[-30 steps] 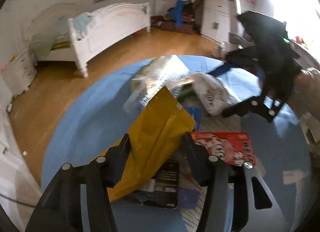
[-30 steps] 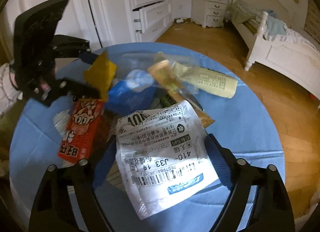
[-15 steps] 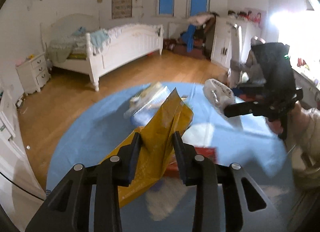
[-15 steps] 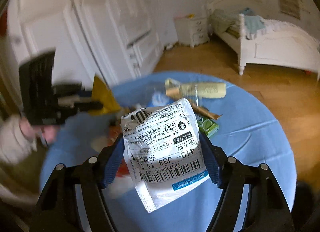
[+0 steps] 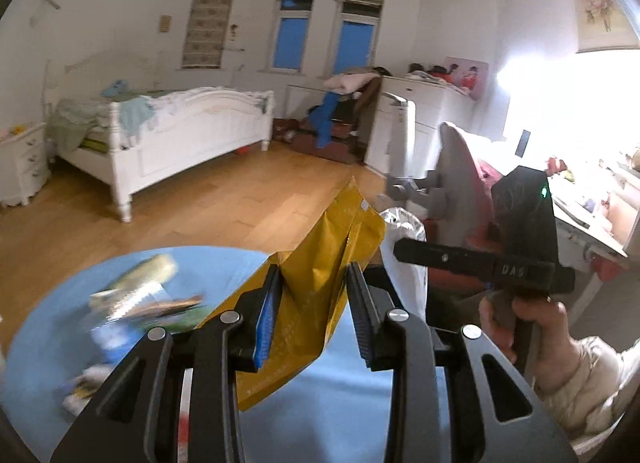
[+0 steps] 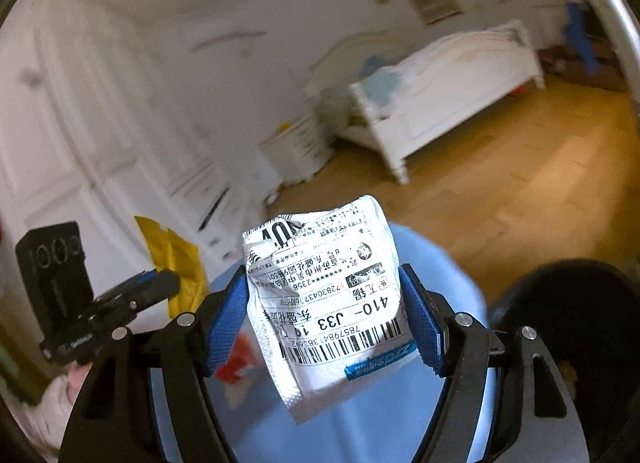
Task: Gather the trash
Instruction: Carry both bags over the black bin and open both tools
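Note:
My left gripper [image 5: 314, 283] is shut on a yellow mailer bag [image 5: 320, 275] and holds it up above the round blue table [image 5: 340, 403]. My right gripper [image 6: 324, 283] is shut on a white shipping pouch [image 6: 332, 303] with a printed label and barcode, held above the table [image 6: 360, 423]. The pouch also shows in the left wrist view [image 5: 404, 263], in the right gripper [image 5: 400, 247]. The yellow bag [image 6: 176, 263] and the left gripper [image 6: 168, 283] show at the left of the right wrist view. More wrappers [image 5: 136, 303] lie blurred on the table.
A black round container [image 6: 568, 303] stands at the table's right edge. A red packet [image 6: 236, 363] lies on the table. A white bed [image 5: 180, 135], a white cabinet [image 5: 416, 123] and a bright desk [image 5: 580, 215] stand around on the wooden floor [image 5: 220, 203].
Both grippers have lifted their bags off the table and swung up and away from the pile. The views now show the room more than the table.

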The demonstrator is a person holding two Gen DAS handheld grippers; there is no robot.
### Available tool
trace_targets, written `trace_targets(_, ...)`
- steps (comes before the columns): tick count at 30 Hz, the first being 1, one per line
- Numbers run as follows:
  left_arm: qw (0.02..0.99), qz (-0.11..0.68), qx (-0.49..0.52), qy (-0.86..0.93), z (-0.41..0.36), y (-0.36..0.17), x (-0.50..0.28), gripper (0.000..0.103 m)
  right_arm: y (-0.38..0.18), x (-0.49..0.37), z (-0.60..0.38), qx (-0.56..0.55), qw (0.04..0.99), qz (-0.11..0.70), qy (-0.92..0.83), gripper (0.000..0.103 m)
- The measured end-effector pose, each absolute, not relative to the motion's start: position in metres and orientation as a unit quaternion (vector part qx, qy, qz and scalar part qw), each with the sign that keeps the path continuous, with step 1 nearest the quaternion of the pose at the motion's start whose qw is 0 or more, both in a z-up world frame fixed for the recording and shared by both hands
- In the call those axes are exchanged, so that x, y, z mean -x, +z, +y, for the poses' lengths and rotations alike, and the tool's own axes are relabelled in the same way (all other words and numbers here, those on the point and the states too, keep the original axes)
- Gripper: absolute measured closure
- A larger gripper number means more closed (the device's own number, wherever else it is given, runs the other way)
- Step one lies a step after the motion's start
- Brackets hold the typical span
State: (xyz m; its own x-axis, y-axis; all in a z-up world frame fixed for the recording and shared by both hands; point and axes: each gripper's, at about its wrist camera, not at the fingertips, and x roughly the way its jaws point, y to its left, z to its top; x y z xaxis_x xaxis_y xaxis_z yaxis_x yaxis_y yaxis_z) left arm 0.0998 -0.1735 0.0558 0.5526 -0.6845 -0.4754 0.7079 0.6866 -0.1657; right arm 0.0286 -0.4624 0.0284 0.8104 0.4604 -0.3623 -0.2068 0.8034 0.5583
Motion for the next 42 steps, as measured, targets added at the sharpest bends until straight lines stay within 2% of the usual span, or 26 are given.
trace_targets(13, 0.824, 0.309, -0.009, -0.475, -0.32, 0.007, -0.11, 0.07, -0.039, 0.012, -0.591, -0.331, 0.908, 0.252, 0.042, 0.031)
trace_targets(25, 0.792, 0.36, 0.007, -0.493, -0.371, -0.031, -0.118, 0.07, -0.087, 0.019, -0.617, -0.362, 0.892, 0.27, 0.004, 0.031)
trace_targets(37, 0.789, 0.386, 0.004, -0.479, -0.391, -0.043, -0.127, 0.067, -0.103, 0.017, -0.625, -0.371, 0.884, 0.286, -0.004, 0.028)
trace_targets(39, 0.792, 0.389, 0.004, -0.47, -0.391, -0.043, -0.129, 0.053, -0.103, 0.016, -0.624, -0.372, 0.881, 0.293, -0.007, 0.022)
trace_targets(40, 0.798, 0.388, 0.006, -0.462, -0.39, -0.043, -0.13, 0.035, -0.104, 0.016, -0.623, -0.37, 0.88, 0.297, -0.011, 0.021)
trace_targets(41, 0.804, 0.383, 0.009, -0.455, -0.387, -0.042, -0.129, 0.022, -0.104, 0.016, -0.622, -0.367, 0.88, 0.3, -0.015, 0.019)
trace_targets(42, 0.808, 0.377, 0.013, -0.452, -0.384, -0.041, -0.128, 0.019, -0.103, 0.016, -0.621, -0.365, 0.881, 0.3, -0.016, 0.018)
